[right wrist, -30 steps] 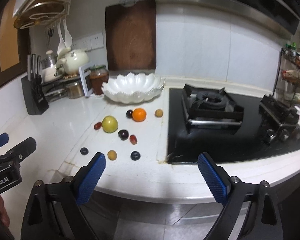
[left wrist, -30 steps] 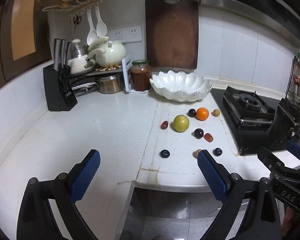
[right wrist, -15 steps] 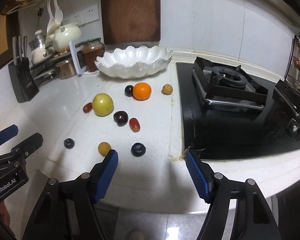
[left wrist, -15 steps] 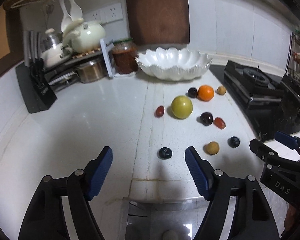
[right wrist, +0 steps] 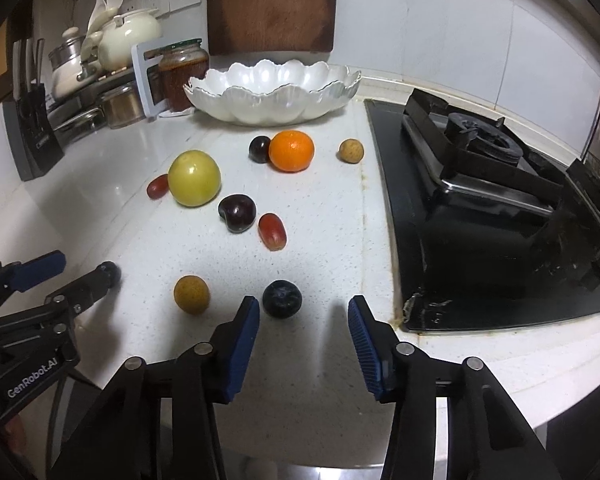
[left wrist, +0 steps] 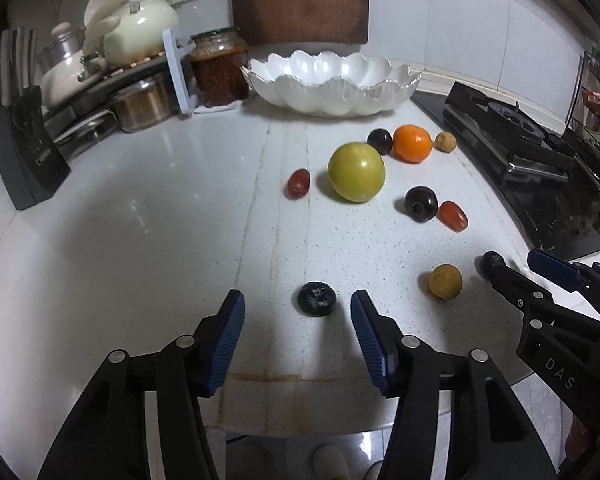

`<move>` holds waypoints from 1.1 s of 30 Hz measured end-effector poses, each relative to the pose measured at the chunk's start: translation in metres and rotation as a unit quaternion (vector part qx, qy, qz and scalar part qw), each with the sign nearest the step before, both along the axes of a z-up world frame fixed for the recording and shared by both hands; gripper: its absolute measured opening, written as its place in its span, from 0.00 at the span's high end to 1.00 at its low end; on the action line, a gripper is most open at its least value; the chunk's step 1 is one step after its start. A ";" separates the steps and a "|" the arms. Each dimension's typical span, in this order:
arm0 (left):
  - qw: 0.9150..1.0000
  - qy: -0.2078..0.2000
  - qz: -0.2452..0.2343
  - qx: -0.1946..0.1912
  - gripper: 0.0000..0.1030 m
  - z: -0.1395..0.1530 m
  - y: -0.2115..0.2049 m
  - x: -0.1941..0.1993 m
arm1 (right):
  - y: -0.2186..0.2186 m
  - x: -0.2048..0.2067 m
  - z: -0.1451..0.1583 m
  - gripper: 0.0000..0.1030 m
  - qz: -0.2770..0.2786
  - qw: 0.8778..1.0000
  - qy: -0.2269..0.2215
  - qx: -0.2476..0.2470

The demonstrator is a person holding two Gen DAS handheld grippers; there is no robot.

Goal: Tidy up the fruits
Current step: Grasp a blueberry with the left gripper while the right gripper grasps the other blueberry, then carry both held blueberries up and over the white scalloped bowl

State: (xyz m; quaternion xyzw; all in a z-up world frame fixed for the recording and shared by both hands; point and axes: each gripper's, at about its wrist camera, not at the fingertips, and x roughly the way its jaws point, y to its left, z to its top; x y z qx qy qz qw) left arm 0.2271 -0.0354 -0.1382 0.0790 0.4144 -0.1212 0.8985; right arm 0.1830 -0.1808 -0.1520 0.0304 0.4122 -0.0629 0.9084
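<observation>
Now both jaws apart: my left hand-held gripper (left wrist: 296, 312) brackets one blueberry (left wrist: 317, 298) on the bench (left wrist: 140, 240), right hand-held gripper (right wrist: 303, 318) nears another blueberry (right wrist: 282, 298); close gently, lift toward the scalloped bowl (left wrist: 332, 88).

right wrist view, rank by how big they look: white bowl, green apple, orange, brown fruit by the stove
1. white bowl, by far the largest though farthest back
2. green apple
3. orange, a bit smaller than the apple, but also slightly farther back, so that gap is unsure
4. brown fruit, clearly smallest
</observation>
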 end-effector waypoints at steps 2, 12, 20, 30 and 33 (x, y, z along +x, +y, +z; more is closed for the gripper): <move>1.000 0.008 -0.001 -0.007 0.56 -0.003 0.000 0.004 | 0.000 0.003 -0.001 0.58 0.001 1.000 0.001 -0.001; 0.999 0.029 -0.010 -0.031 0.73 -0.009 0.000 0.011 | 0.006 0.013 -0.005 0.76 0.017 1.000 0.005 0.004; 0.999 0.022 -0.009 -0.033 0.78 -0.008 0.000 0.009 | 0.005 0.010 -0.004 0.77 0.016 1.000 -0.004 0.000; 0.999 -0.005 0.030 -0.044 0.78 0.021 -0.009 0.002 | -0.005 0.011 0.019 0.77 0.064 0.997 -0.031 0.012; 0.998 -0.016 0.039 -0.047 0.78 0.031 -0.015 0.000 | -0.011 0.013 0.028 0.77 0.076 0.996 -0.043 0.014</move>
